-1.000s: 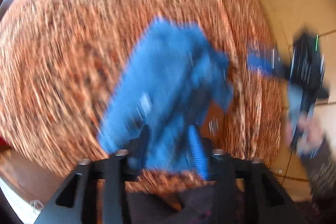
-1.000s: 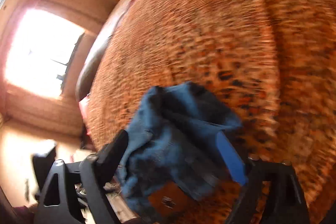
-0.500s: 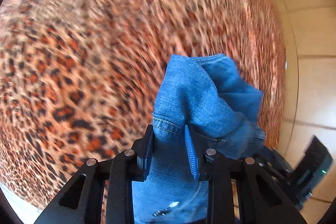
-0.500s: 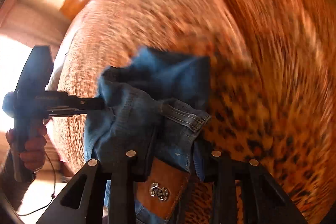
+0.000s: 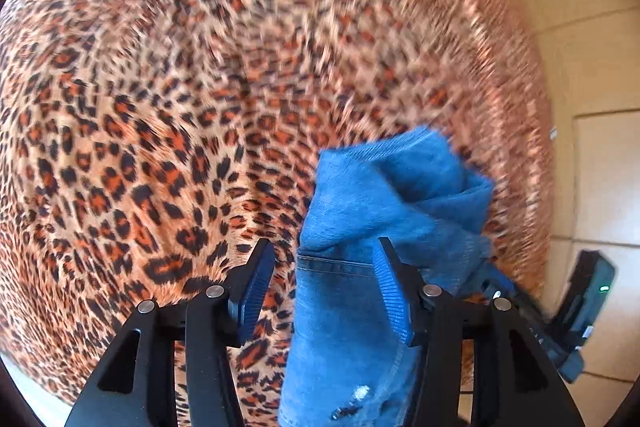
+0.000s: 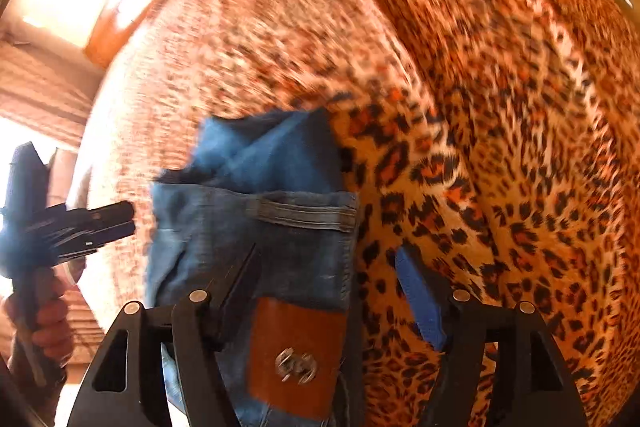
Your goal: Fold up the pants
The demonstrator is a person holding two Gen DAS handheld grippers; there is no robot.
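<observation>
Crumpled blue jeans (image 5: 384,211) lie bunched on the leopard-print bedspread (image 5: 180,107) near its right edge. My left gripper (image 5: 326,283) straddles the waistband with its jaws opening. Bedspread shows between the left pad and the denim, while the right pad sits against the cloth. In the right wrist view the jeans (image 6: 272,227) show a brown leather patch (image 6: 296,359). My right gripper (image 6: 328,287) is over the waistband, jaws opening. Its left finger lies on the denim and its right finger (image 6: 420,303) stands apart over the bedspread (image 6: 500,147).
Tan floor tiles (image 5: 592,67) run along the bed's right edge. The right gripper's body (image 5: 580,307) shows beside the jeans. A hand (image 6: 44,323) holds the left gripper (image 6: 80,227) at the left. Brown wooden furniture (image 6: 132,15) and a bright window lie beyond the bed.
Half a second ago both grippers were shut on the jeans' waistband; both have now opened off it. Over the second the jeans came down onto the bedspread.
</observation>
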